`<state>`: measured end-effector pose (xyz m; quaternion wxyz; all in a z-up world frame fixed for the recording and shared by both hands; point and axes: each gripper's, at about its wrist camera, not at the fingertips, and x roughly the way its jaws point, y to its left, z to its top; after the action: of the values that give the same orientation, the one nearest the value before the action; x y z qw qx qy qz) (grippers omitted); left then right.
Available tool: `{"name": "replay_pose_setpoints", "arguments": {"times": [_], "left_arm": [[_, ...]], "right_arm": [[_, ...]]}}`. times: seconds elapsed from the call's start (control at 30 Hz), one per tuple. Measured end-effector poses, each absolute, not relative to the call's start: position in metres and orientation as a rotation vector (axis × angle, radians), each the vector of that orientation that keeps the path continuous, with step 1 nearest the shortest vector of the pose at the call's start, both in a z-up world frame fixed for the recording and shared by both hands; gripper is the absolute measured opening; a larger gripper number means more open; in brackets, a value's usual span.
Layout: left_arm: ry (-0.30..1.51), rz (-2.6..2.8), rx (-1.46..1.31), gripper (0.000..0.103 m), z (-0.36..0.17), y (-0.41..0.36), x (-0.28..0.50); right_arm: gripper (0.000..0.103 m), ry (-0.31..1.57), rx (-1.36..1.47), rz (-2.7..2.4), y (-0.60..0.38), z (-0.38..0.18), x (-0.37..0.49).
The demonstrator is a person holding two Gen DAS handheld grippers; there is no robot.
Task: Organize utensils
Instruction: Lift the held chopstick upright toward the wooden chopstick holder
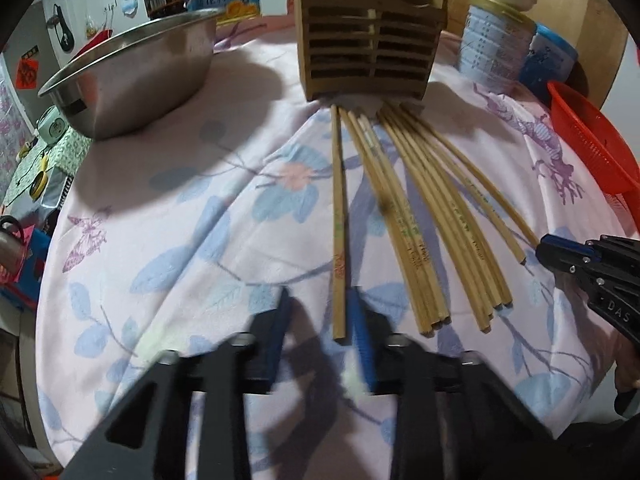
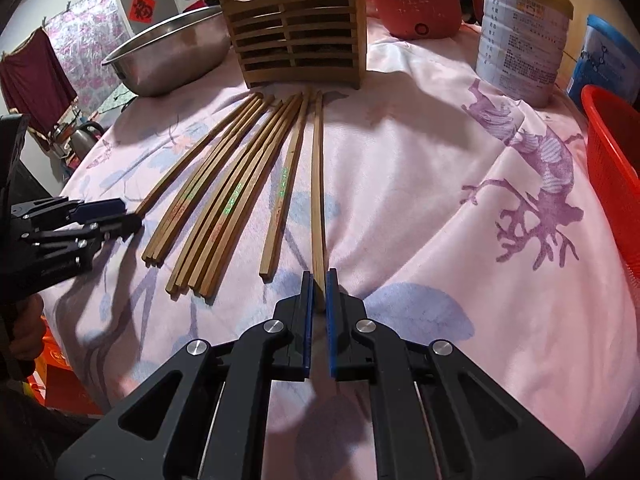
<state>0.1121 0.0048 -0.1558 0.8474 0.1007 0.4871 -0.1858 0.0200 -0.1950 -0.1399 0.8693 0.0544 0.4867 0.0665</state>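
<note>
Several wooden chopsticks [image 1: 416,208] lie fanned on the floral cloth, tips toward a slatted wooden holder [image 1: 370,44]. My left gripper [image 1: 320,308] is open, with the near end of the leftmost chopstick [image 1: 339,240] lying between its fingers. In the right wrist view my right gripper [image 2: 319,280] is shut on the near end of the rightmost chopstick [image 2: 317,184], which still lies on the cloth. The bundle [image 2: 224,192] and holder [image 2: 296,36] also show there. Each gripper shows in the other's view: the right gripper [image 1: 560,254], the left gripper [image 2: 116,216].
A steel bowl [image 1: 132,76] stands left of the holder. A tall tin [image 1: 496,52] and a blue tub [image 1: 552,60] stand to the right. A red basket [image 1: 592,140] sits at the right edge. A red pot [image 2: 420,4] stands behind the holder.
</note>
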Motion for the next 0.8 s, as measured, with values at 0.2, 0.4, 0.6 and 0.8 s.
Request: {"name": "replay_pose_setpoints", "arguments": {"times": [0.2,0.4,0.6,0.8], "left_arm": [[1.057,-0.395,0.168,0.006,-0.149,0.006,0.108],[1.012,-0.387,0.176,0.006,-0.104,0.014,0.103],[0.911,-0.372,0.164,0.006,-0.043,0.015,0.109],[0.860,-0.392,0.122,0.006,-0.004,0.011,0.116]], "right_arm": [[0.007,1.005,0.091,0.140,-0.199,-0.135,0.019],[0.007,0.899,0.053,0.134,-0.204,-0.102,0.014],[0.006,0.755,0.093,0.134,-0.216,-0.047,0.014],[0.006,0.633,0.126,0.136,-0.218,0.004,0.019]]}}
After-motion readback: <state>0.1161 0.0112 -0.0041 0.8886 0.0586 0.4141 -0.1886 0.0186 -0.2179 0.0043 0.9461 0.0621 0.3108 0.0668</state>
